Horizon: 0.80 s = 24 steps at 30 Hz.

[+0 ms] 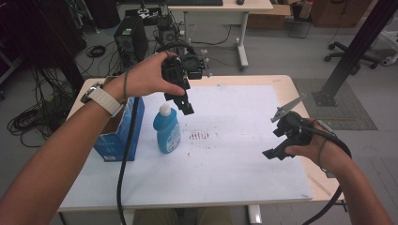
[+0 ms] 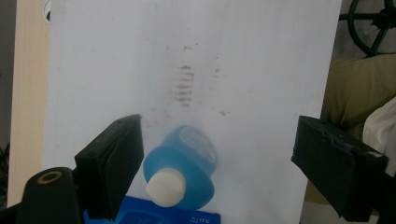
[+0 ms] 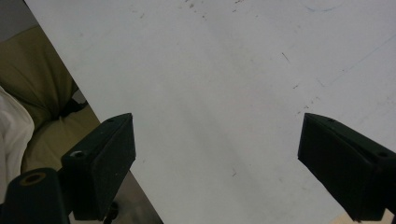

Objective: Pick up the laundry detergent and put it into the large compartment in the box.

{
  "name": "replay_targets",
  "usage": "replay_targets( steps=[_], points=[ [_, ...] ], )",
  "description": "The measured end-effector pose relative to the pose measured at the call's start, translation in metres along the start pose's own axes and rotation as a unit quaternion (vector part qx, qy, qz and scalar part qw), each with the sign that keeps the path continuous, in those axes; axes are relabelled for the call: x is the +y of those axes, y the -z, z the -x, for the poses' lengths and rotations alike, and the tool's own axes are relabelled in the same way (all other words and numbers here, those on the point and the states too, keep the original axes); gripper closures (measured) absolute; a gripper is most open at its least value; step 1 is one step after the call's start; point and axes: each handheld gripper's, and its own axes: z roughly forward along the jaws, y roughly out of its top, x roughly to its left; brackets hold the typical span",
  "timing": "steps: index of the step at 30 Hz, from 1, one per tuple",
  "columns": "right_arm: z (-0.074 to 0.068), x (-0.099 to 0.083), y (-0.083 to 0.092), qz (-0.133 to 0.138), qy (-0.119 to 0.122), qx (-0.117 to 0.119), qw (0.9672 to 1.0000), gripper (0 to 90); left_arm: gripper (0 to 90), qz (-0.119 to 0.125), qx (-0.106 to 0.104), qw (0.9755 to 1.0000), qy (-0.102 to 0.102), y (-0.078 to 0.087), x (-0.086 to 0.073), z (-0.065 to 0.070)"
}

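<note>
A blue bottle (image 1: 167, 132) with a white cap stands upright on the white mat (image 1: 234, 140), left of centre. My left gripper (image 1: 182, 104) hangs just above and behind the cap, pointing down, with its jaws wide open. In the left gripper view the bottle (image 2: 189, 161) is seen from above between the open jaws, close to the left pad and not touched; the left gripper (image 2: 217, 161) holds nothing. My right gripper (image 1: 273, 151) hovers over the mat's right side. In the right gripper view the right gripper (image 3: 217, 161) is open with bare mat between its jaws.
A blue cardboard box (image 1: 117, 136) stands at the table's left edge, right beside the bottle, and its top (image 2: 154, 214) shows under the left gripper. Brown smudges (image 1: 199, 136) mark the mat's middle. Past the table are a computer tower (image 1: 130, 40), cables and a desk.
</note>
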Motion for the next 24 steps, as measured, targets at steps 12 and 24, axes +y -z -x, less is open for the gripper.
replay_targets(
  steps=[12, 24],
  points=[
    [0.0015, -0.0023, 0.0015, 0.003, -0.002, -0.001, 1.0000, 11.6, 12.7, 0.005, 0.009, 0.9997, 0.024, 0.0044, 0.0015, -0.0018],
    [0.0016, -0.0009, 0.0017, 0.004, 0.001, 0.000, 1.0000, 11.6, 10.1, -0.002, 0.031, 0.9967, 0.075, 0.0090, -0.0017, -0.0050]
  ],
)
